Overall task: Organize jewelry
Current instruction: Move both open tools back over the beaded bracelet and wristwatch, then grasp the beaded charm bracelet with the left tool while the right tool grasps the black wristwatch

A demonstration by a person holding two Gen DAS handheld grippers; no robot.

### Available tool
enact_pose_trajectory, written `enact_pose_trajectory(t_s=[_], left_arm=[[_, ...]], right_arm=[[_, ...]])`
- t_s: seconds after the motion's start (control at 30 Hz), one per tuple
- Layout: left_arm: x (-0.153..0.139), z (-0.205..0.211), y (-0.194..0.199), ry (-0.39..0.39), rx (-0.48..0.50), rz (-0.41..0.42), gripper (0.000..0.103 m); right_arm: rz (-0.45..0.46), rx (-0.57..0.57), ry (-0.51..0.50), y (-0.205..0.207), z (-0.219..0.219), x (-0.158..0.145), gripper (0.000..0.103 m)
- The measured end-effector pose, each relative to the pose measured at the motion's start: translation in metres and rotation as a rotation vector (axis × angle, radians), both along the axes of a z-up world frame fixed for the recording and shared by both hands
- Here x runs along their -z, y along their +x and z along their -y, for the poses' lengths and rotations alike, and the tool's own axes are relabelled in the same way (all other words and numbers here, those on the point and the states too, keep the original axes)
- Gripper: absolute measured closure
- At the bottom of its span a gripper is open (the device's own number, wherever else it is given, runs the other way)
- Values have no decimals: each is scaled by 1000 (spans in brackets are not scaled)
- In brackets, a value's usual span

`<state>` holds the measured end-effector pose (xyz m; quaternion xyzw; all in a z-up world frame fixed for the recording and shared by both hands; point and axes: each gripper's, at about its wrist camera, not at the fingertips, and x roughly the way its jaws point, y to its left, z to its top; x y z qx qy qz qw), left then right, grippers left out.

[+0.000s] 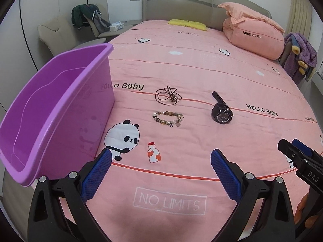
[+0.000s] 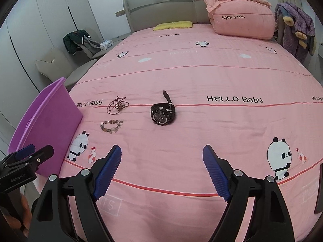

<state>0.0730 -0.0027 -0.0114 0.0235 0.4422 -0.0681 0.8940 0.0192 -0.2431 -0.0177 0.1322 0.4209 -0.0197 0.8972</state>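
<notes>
We count three pieces of jewelry on the pink bedspread (image 1: 201, 70): one coiled dark cord necklace (image 1: 168, 96), one beaded bracelet (image 1: 168, 118) just nearer than it, and one black wristwatch (image 1: 221, 112) to their right, all lying apart from one another in the middle of the bed. One purple plastic bin (image 1: 60, 104) stands on the left, near the necklace and bracelet; nothing shows in the part of its inside that we can see, and its near-left part runs out of the left wrist view. We hold two grippers over the near edge of the bed. The left gripper (image 1: 160, 159) has its blue pads spread wide with nothing between them; the right gripper (image 2: 162, 154) likewise stands wide apart and empty, pointing toward the watch. From the left wrist camera only the tip of the right gripper shows at the right edge, and from the right wrist camera the left one is cut off at the lower left corner, with part of a hand (image 2: 12, 219) beneath it. Far off we see one rolled pink quilt (image 1: 256, 34), one yellow pillow (image 1: 187, 24) and two chairs (image 1: 60, 34); the bracelet's beads are too small to count.
</notes>
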Motion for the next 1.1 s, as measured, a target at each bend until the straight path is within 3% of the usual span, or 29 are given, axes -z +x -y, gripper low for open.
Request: enact_pose_trajectory(t_s=[0.27,0.6,1.1], left_arm=[[48,3,47,-30,-48,-62,6],[103,13,106,0,-73,-101,6],[141,1,164,1,-137,-107,6]], right_arm=[[-56,1,18,45,4,46,24],[-94,-19,14,107,-3,91,24],[-123,3,3,171,-8,128,24]])
